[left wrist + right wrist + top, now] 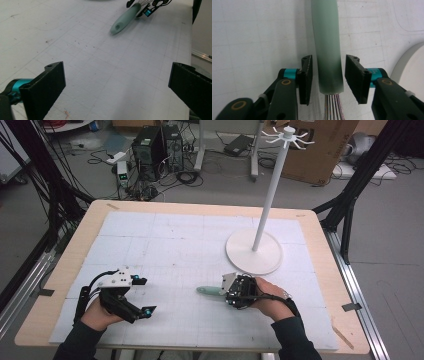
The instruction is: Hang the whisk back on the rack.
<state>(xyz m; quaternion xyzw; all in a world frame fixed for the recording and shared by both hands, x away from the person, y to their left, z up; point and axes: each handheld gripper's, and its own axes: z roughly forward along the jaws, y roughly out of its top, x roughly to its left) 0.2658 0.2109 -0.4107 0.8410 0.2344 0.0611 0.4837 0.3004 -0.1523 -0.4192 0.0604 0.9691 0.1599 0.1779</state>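
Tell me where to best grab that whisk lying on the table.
Grip the whisk by its thick green handle near the wire end, coming from above with a jaw on each long side, as the right gripper already straddles it. The handle is straight, while the wires would likely flex.

whisk on surface, mid-front | stand behind it, right | left claw well left | right claw straddling whisk handle
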